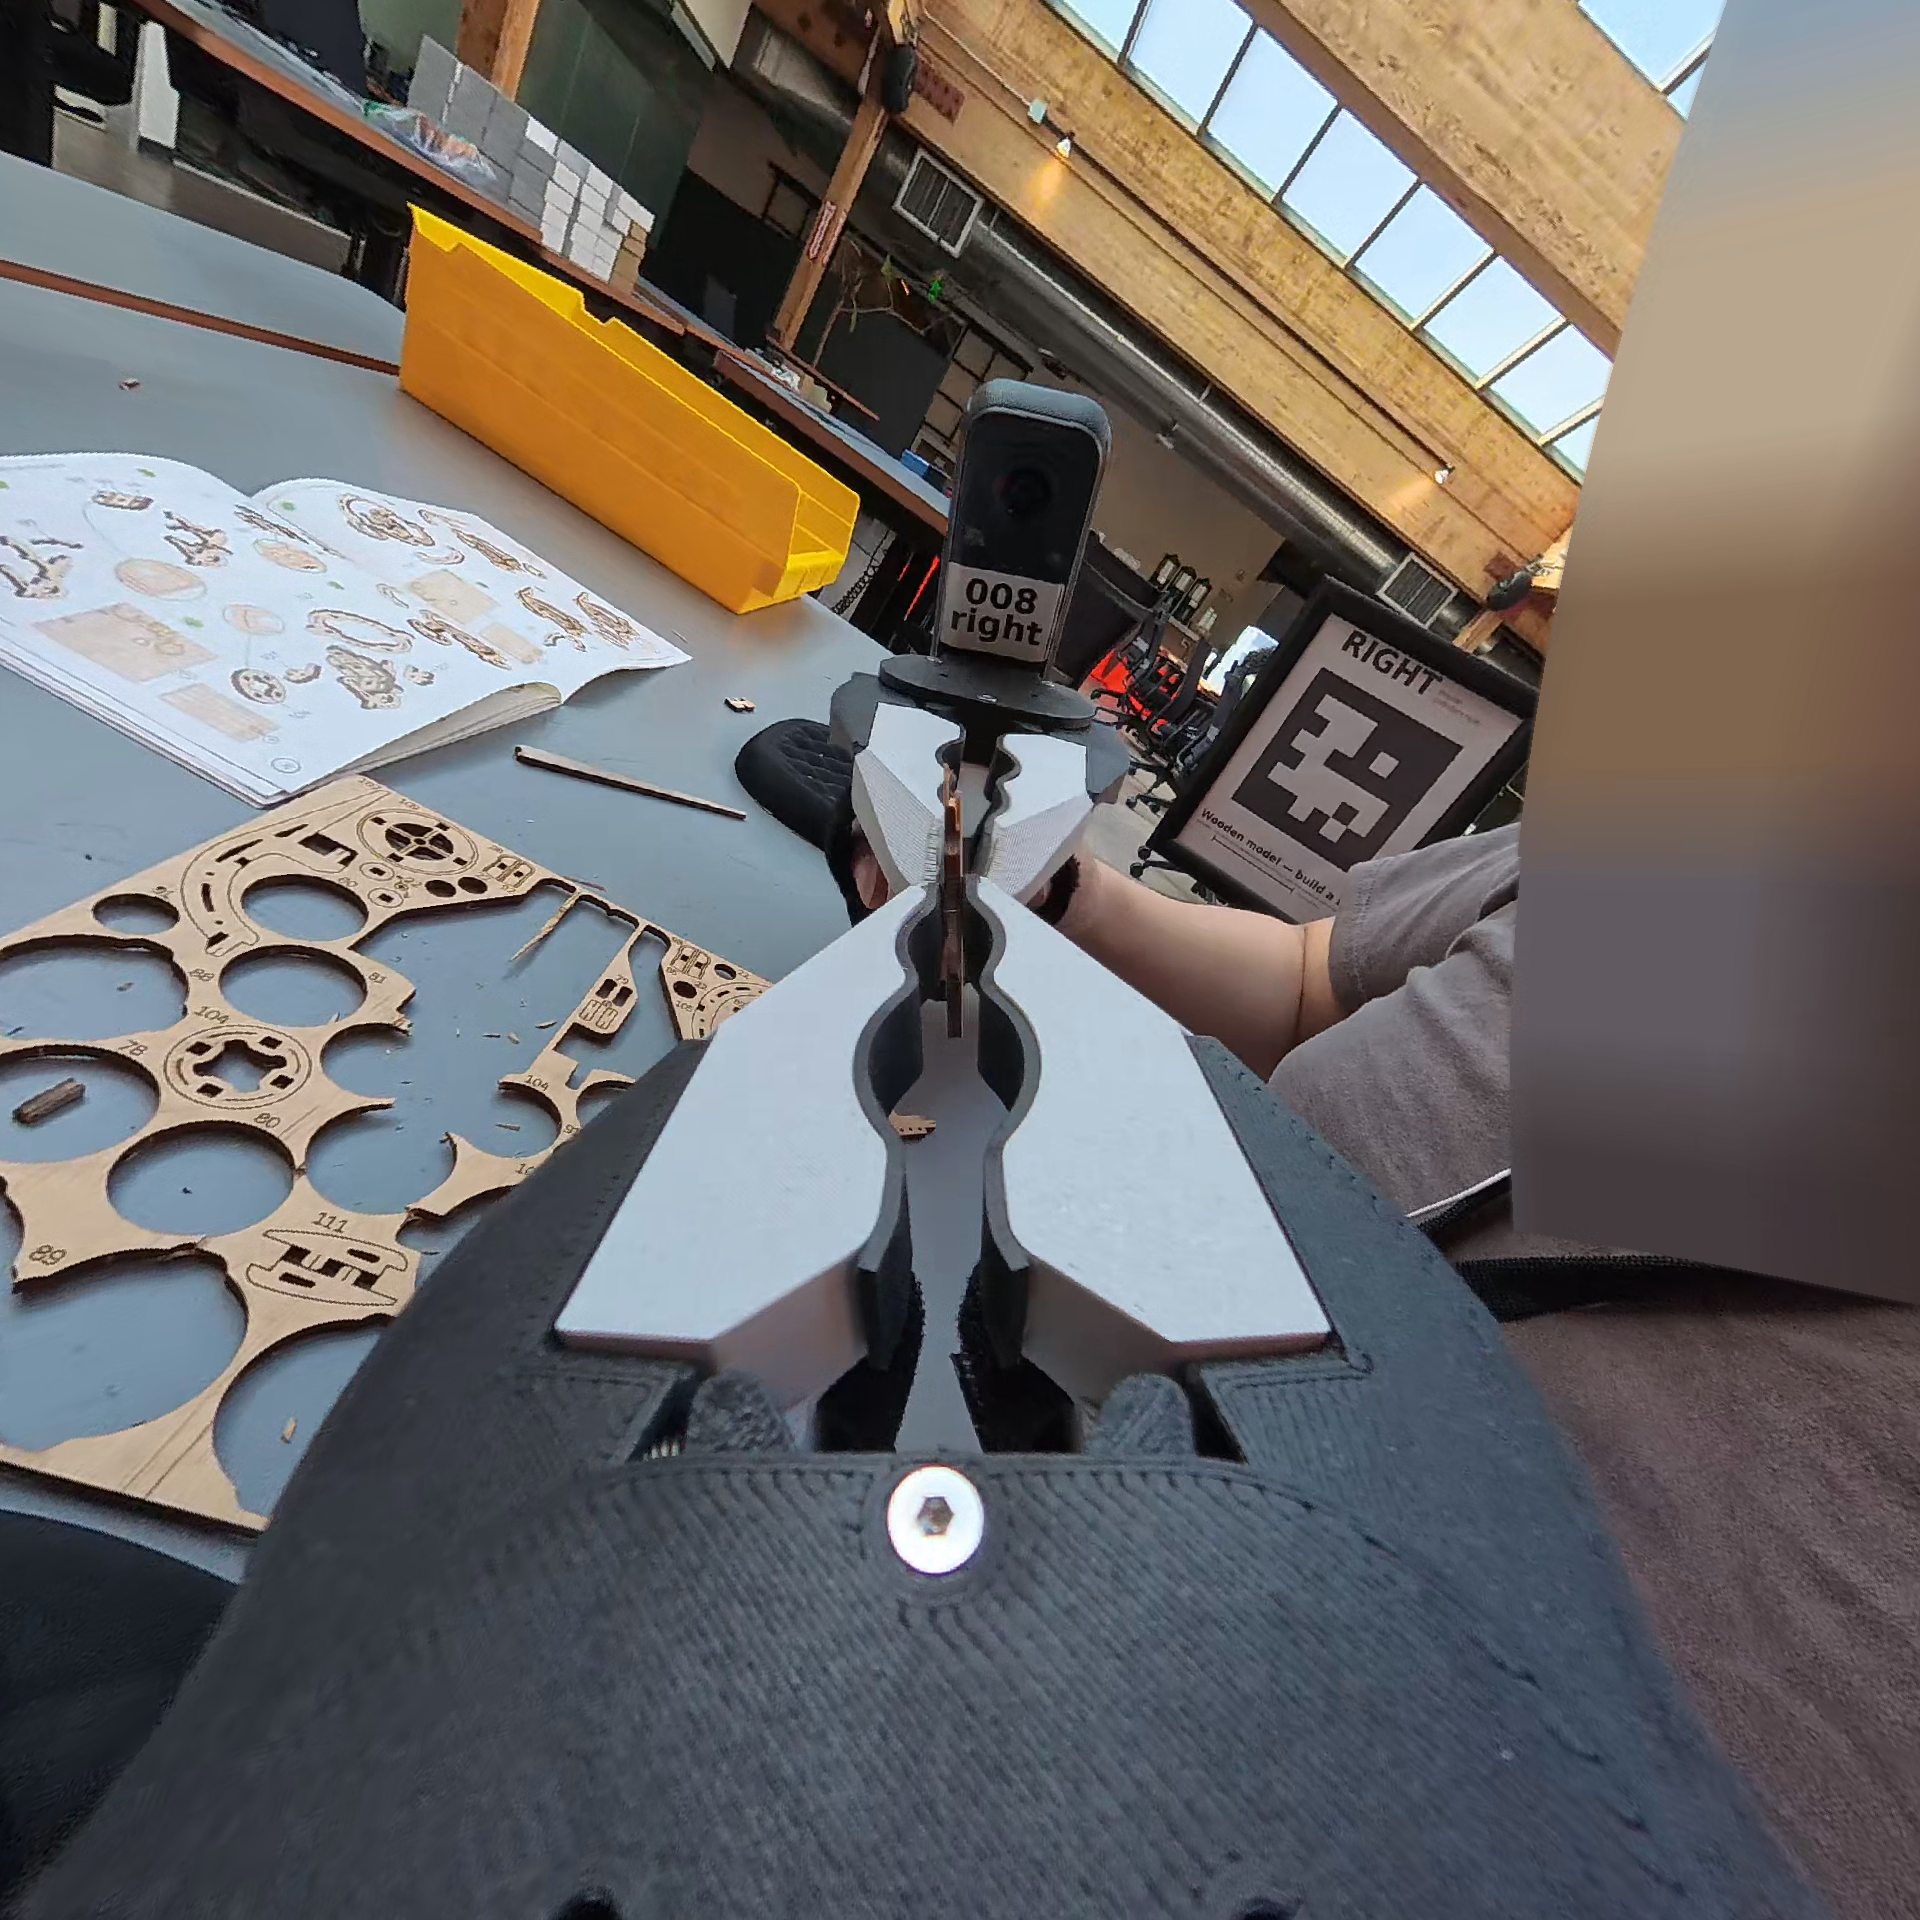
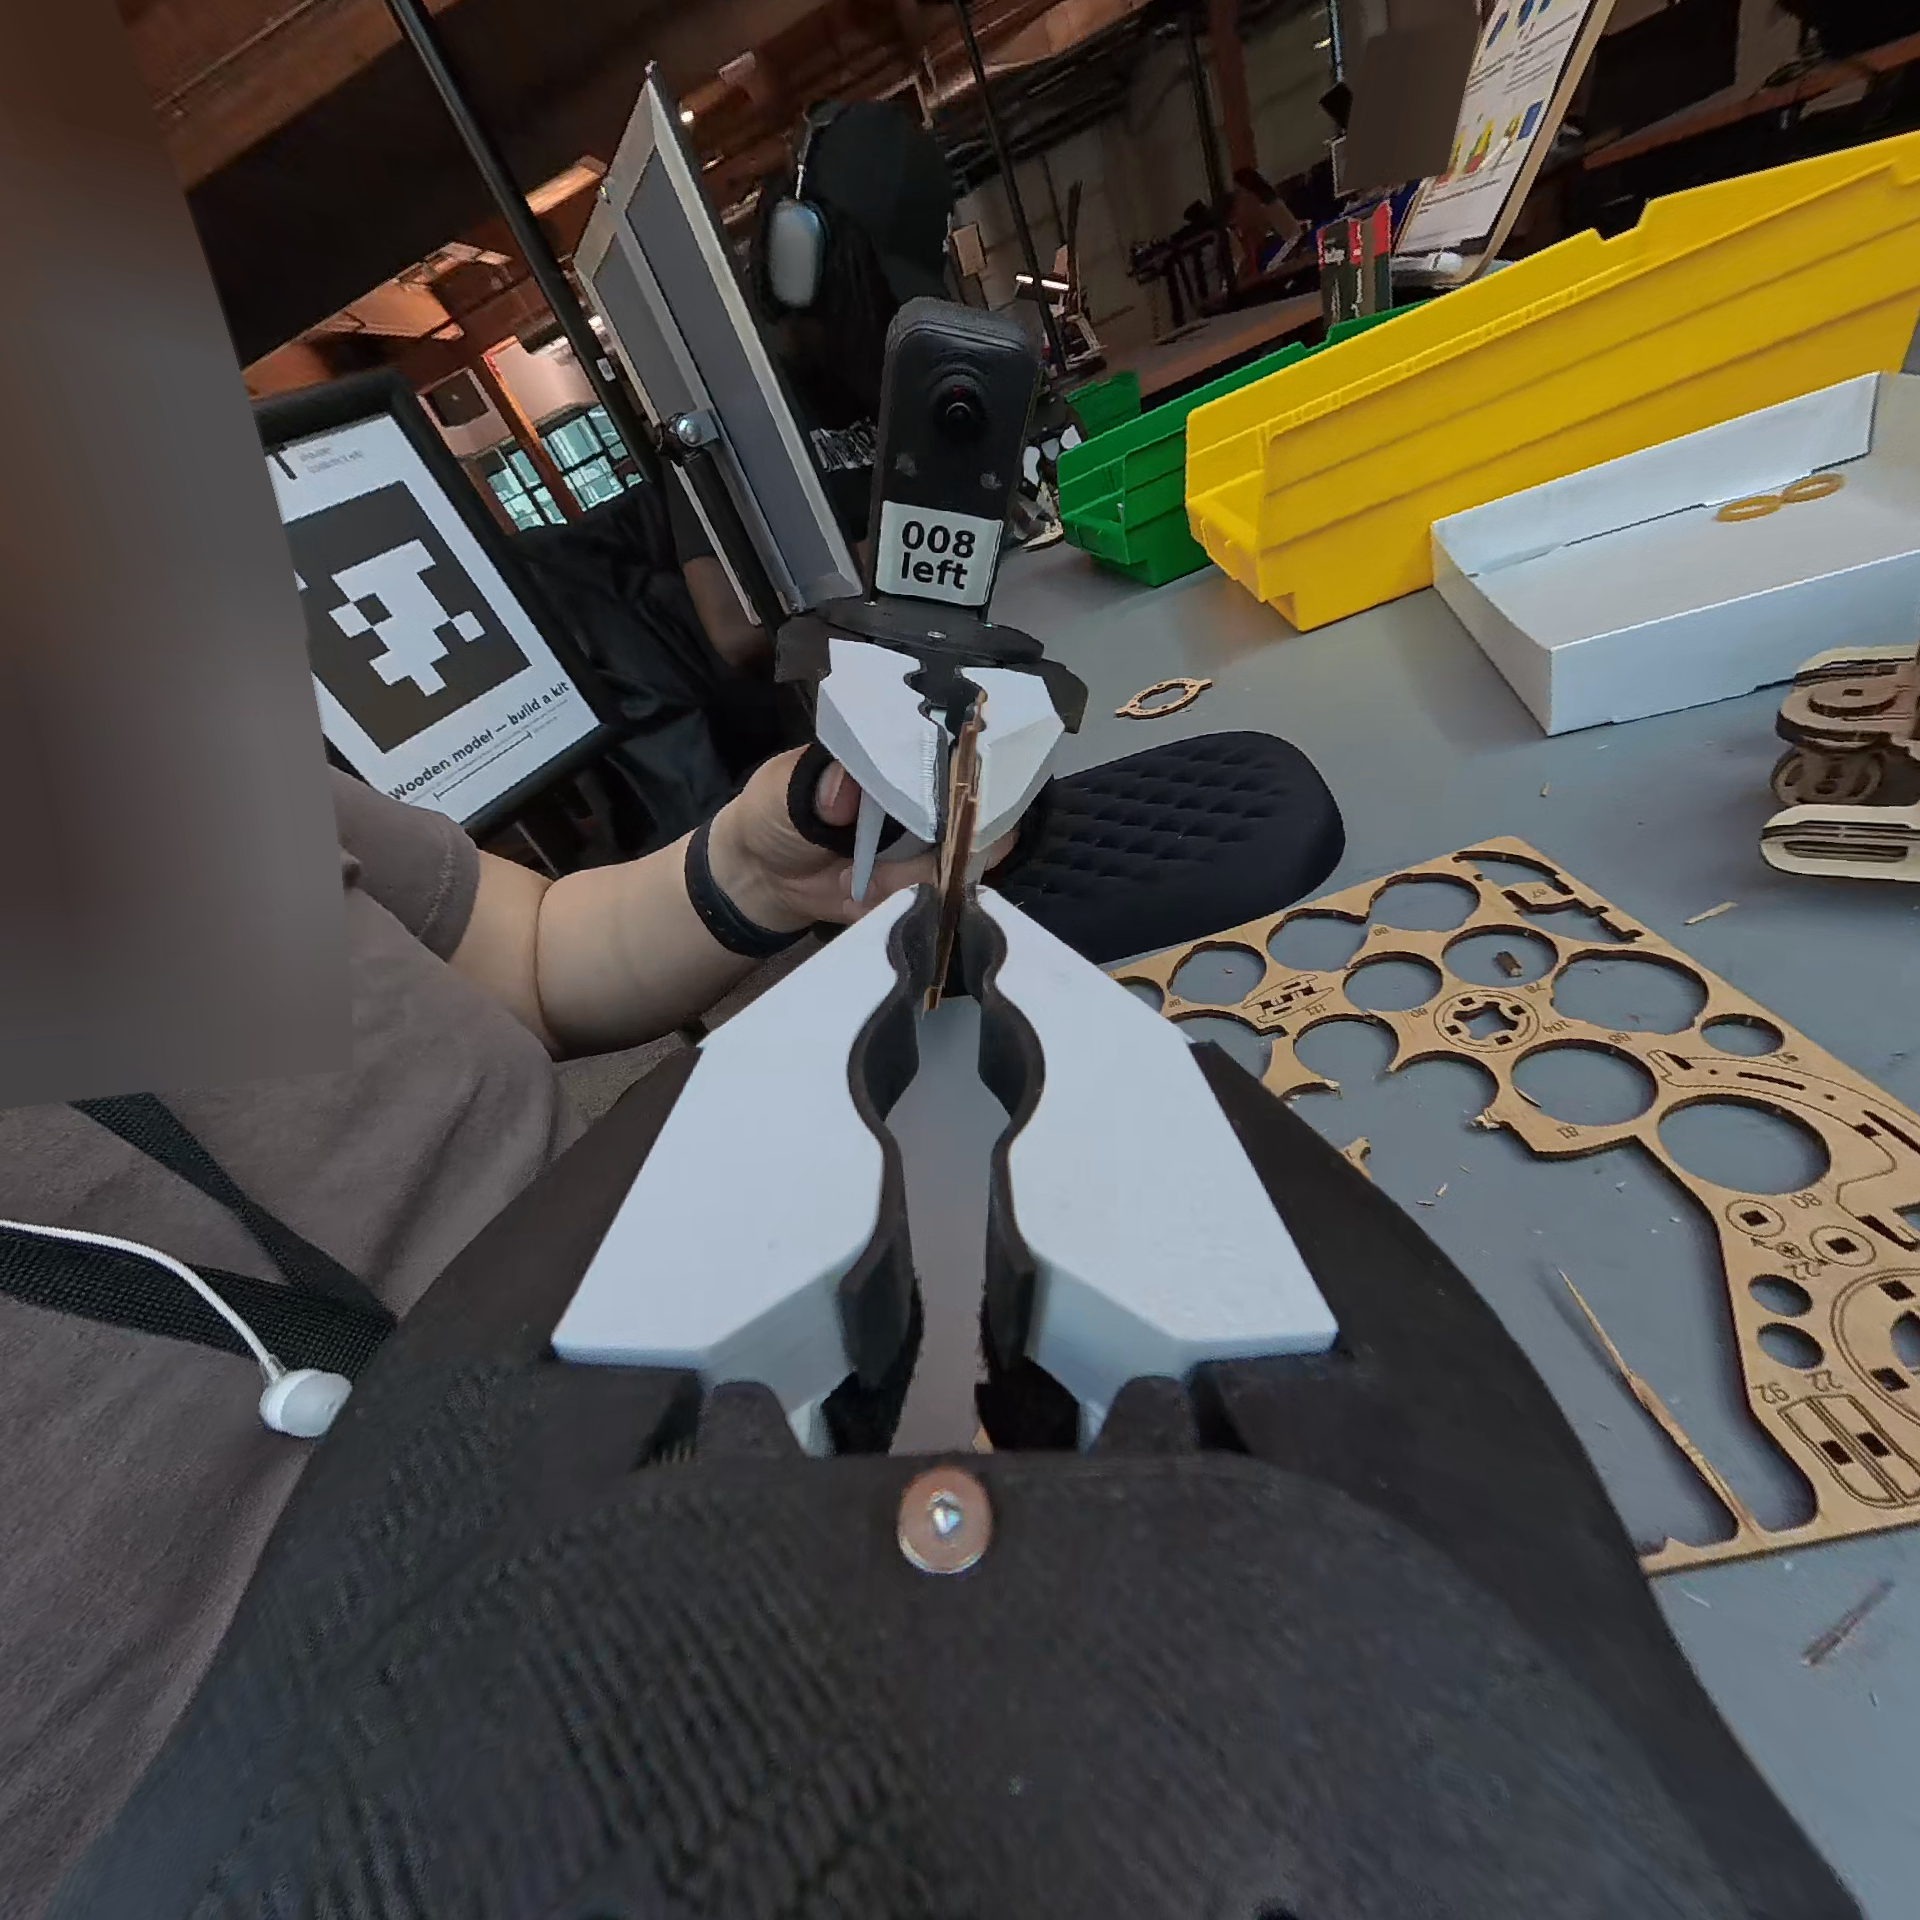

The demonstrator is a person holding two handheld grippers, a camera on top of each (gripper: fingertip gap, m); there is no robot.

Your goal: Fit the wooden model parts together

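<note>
My left gripper and right gripper face each other tip to tip above the grey table. Between them is a thin flat wooden part, seen edge-on. Both grippers are shut on it, the left from one end and the right from the other. In the right wrist view the wooden part runs from my tips into the left gripper. In the left wrist view the right gripper is just beyond my tips. I cannot tell whether it is one piece or two pressed together.
A punched-out plywood sheet lies on the table, with an open instruction booklet and a yellow bin behind. A white tray, green bin, partly built wooden model and black mesh pad are nearby. The person's forearm is at left. My left and right fingertips are right by each other.
</note>
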